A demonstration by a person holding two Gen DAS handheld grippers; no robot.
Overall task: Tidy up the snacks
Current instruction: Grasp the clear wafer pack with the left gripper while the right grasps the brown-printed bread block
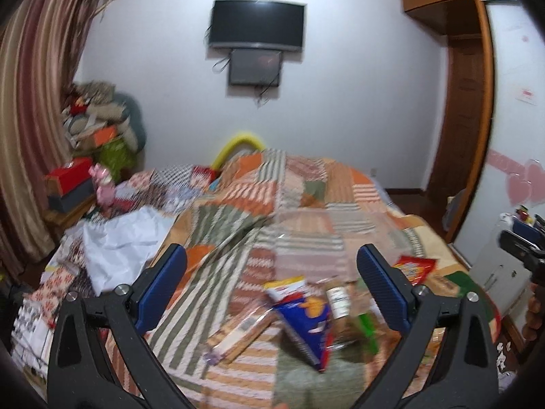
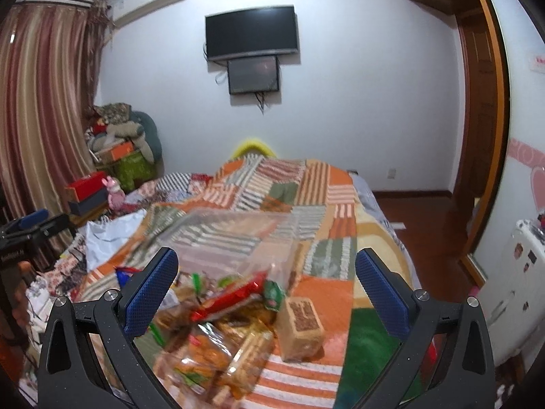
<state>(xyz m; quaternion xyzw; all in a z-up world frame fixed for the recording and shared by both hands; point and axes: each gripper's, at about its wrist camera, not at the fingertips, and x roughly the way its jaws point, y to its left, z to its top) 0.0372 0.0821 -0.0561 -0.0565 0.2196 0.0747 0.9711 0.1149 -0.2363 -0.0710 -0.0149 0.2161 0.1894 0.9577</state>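
Observation:
A heap of snack packets [image 2: 218,327] lies on the patchwork quilt [image 2: 279,191] of a bed. It holds a red wrapper [image 2: 228,301], a tan block-shaped pack [image 2: 301,327] and orange biscuit bags. A clear plastic box [image 2: 231,242] stands just behind the heap. My right gripper [image 2: 266,274] is open and empty above the heap. In the left wrist view, a blue and white bag [image 1: 305,317] and a red packet [image 1: 414,267] lie on the quilt [image 1: 265,191]. My left gripper [image 1: 271,269] is open and empty above them. The right gripper also shows at the edge of the left wrist view [image 1: 521,242].
A white plastic bag [image 1: 119,245] lies on the bed's left side. Red and grey boxes [image 1: 69,184] and a pink toy [image 1: 105,184] sit by the striped curtain [image 1: 30,102]. A white cabinet [image 2: 511,293] stands at right. A wooden wardrobe [image 1: 466,102] and a wall TV [image 1: 257,24] are beyond.

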